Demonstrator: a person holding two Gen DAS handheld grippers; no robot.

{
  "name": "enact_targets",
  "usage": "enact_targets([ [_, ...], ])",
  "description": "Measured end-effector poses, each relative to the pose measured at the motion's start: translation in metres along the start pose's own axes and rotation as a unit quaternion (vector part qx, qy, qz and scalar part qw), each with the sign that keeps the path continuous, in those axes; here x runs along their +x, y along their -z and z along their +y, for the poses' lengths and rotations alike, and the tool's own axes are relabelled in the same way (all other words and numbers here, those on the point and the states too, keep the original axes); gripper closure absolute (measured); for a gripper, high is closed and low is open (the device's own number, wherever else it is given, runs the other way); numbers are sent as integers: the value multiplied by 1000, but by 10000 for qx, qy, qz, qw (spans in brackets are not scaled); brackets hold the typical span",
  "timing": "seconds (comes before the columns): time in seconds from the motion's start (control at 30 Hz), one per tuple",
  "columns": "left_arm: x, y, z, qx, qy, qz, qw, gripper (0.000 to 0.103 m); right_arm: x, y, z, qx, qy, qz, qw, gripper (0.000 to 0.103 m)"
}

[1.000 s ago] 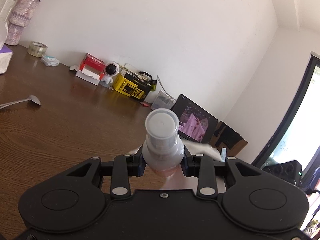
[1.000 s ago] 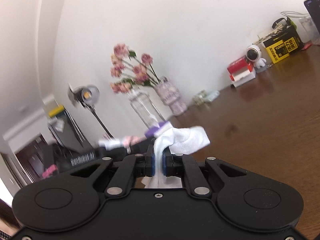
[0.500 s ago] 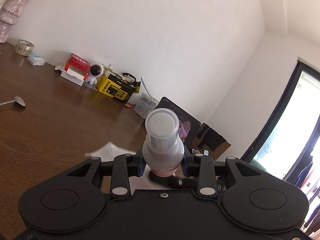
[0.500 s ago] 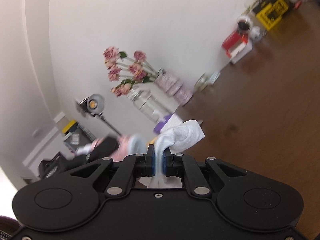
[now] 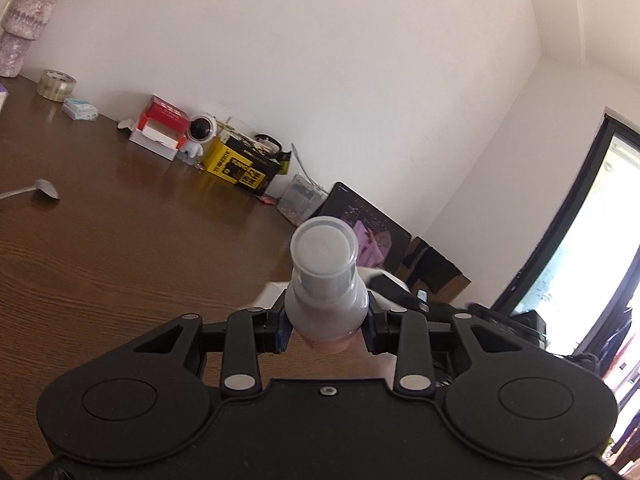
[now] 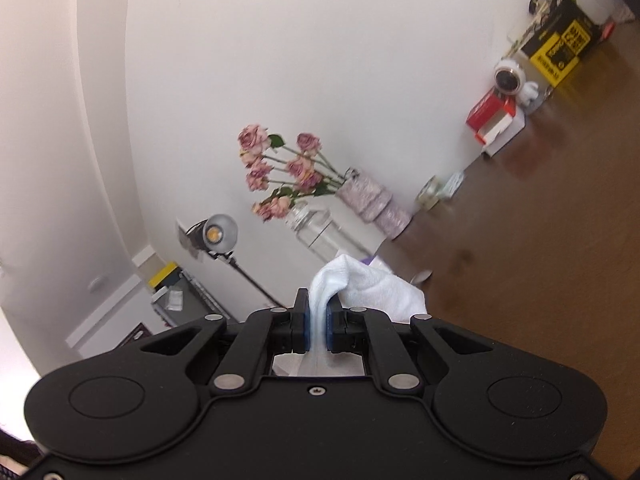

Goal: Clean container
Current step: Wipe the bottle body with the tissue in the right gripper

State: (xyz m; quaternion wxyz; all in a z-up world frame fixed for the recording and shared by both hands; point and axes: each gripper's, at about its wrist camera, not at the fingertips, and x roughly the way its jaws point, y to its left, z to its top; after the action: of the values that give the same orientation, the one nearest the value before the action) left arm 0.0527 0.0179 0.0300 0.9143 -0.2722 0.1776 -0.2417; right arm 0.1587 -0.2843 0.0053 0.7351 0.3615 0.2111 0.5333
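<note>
Wooden table [image 5: 120, 248]; left tongs [image 5: 326, 330] clamp capped spray bottle [image 5: 325, 280], pink liquid.

Small translucent spray bottle [image 5: 325, 304] with clear round cap, pinkish liquid at its base, upright and clamped between black fingers, white cloth [image 6: 374, 286] bunched, pinched above the table

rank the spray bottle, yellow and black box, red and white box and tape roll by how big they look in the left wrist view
1. spray bottle, though it sits nearest the camera, held in the left gripper
2. yellow and black box
3. red and white box
4. tape roll, farthest along the wall
</note>
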Motion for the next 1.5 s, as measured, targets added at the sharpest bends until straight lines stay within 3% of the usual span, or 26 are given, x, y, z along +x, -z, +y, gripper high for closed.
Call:
enact_targets([
  [0.27, -3, -5, -6, -3, 199, -65, 9998, 69, 17, 3, -17, 190, 173, 240, 9994, 94],
  [0.5, 2, -13, 6, -58, -73, -128, 9999, 69, 17, 26, -20, 398, -34, 611, 9973, 94],
  [0.7, 4, -9, 7, -30, -130, -27, 9999, 69, 2, 13, -8, 274, -166, 252, 9992, 94],
  [0.87, 7, -2, -2, 21, 13, 162, 9999, 69, 5, -5, -6, 110, 34, 0, 9999, 94],
  [1.1, 4, -9, 0, -33, 44, 38, 10000, 69, 18, 1, -14, 25, 478, 272, 9985, 94],
  [1.3, 3, -18, 10, -121, -121, -93, 9998, 69, 15, 15, -12, 133, 374, 482, 9980, 94],
  [1.5, 6, -14, 10, -103, -187, 40, 9998, 69, 9, 7, 3, 0, 163, 336, 9993, 94],
])
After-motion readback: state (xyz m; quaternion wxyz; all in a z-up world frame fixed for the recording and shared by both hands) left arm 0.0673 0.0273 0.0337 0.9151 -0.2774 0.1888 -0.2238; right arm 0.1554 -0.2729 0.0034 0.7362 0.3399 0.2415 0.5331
